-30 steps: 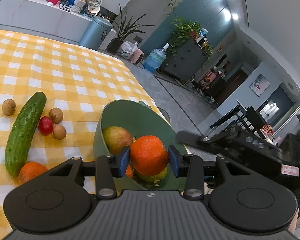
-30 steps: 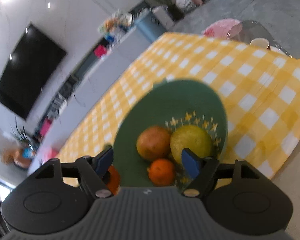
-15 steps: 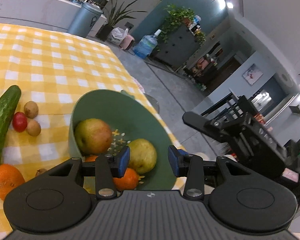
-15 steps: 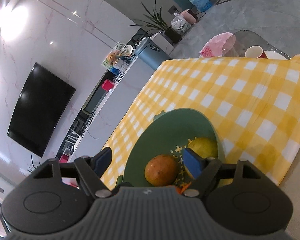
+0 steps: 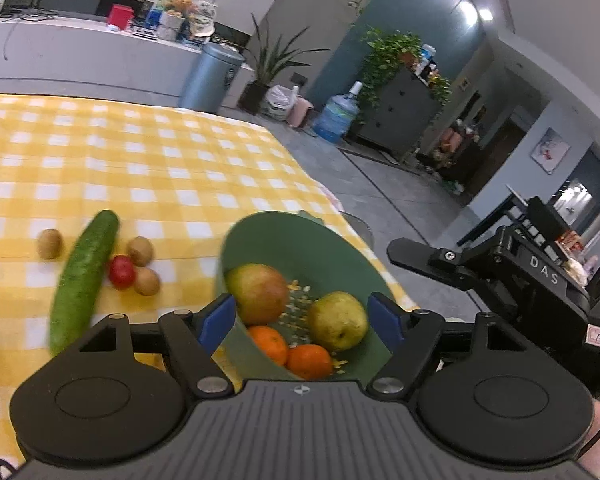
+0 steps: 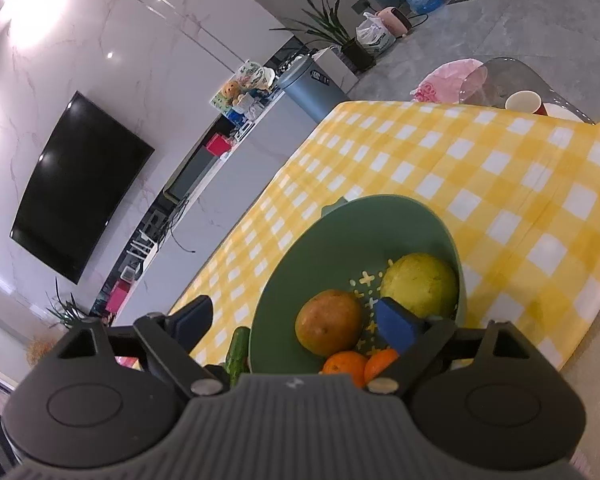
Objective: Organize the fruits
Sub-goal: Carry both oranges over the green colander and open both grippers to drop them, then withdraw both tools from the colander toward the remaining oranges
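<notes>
Fruits are seen in the left wrist view inside a green bowl [image 5: 300, 240] on the yellow checked surface [image 5: 160, 168]: a reddish apple [image 5: 258, 294], a yellow-green pear [image 5: 338, 320] and two oranges [image 5: 268, 344] [image 5: 310, 361]. The left hand-held gripper [image 5: 302, 318] is held over the bowl, its jaws opening, nothing pinched between them. Left of the bowl a cucumber [image 5: 84, 280], a tomato [image 5: 121, 272] and three kiwis [image 5: 140, 250] are noted on the cloth. The right hand-held gripper [image 5: 488, 276] is seen at the right edge

In the right wrist view the right hand-held gripper [image 6: 296, 324] is seen above the same bowl [image 6: 364, 224], jaws opening, nothing gripped; apple [image 6: 328, 320], pear [image 6: 420, 284] and both oranges [image 6: 342, 366] lie within
</notes>
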The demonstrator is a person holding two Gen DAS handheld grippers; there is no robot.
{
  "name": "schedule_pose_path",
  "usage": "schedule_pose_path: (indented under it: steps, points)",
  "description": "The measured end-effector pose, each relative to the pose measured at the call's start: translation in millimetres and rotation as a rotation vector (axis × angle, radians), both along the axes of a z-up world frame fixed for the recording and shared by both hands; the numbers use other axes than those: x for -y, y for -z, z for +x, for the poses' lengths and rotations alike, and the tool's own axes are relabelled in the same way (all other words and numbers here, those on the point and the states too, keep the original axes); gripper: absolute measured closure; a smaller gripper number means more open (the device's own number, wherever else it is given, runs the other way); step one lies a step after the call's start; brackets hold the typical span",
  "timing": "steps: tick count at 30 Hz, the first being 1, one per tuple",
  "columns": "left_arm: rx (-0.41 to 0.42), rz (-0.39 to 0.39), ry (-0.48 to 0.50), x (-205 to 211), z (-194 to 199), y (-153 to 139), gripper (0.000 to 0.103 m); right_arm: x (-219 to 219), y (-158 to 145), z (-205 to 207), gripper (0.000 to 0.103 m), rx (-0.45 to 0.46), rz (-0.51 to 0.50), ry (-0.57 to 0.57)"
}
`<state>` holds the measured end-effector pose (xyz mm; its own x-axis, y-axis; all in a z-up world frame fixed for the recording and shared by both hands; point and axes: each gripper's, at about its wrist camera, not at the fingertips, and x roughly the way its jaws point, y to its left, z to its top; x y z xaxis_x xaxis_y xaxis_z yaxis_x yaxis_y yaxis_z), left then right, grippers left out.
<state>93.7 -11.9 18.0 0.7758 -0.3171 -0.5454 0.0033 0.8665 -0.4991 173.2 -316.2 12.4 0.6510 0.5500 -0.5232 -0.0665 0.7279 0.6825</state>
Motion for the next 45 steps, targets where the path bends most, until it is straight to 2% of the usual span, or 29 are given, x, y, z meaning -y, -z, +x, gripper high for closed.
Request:
schedule_pose_path:
  steps: [4, 16, 24, 26, 30, 36, 40, 41, 42, 45]
  points:
    - [-0.034, 0.014, -0.014, -7, -7, -5, 0.015, -10, -6, -4, 0.015, 0.006, -0.025, -0.02]
    - [-0.051, 0.025, -0.121, -42, -34, -18, 0.015, -53, -25, -18, 0.015, 0.05, -0.109, -0.12]
    - [-0.144, 0.068, -0.229, -71, -42, -8, 0.015, -94, -30, -29, 0.017, 0.051, -0.2, -0.225]
    - [-0.188, 0.066, -0.247, -81, -42, -2, 0.015, -106, -28, -31, 0.026, 0.046, -0.241, -0.265]
    - [-0.267, 0.059, -0.268, -97, -42, 13, 0.016, -130, -20, -35, 0.038, 0.032, -0.317, -0.33]
    - [-0.339, 0.02, -0.283, -112, -41, 34, 0.016, -156, 3, -34, 0.041, -0.045, -0.425, -0.399]
    - [-0.366, 0.003, -0.275, -115, -40, 43, 0.016, -170, 24, -30, 0.041, -0.075, -0.568, -0.39]
    - [-0.369, 0.002, -0.274, -116, -39, 44, 0.016, -172, 29, -28, 0.045, -0.093, -0.582, -0.392]
    - [-0.369, 0.0, -0.272, -116, -39, 45, 0.016, -174, 29, -29, 0.044, -0.072, -0.61, -0.385]
    - [-0.374, -0.006, -0.27, -118, -39, 47, 0.017, -178, 34, -25, 0.046, -0.1, -0.595, -0.417]
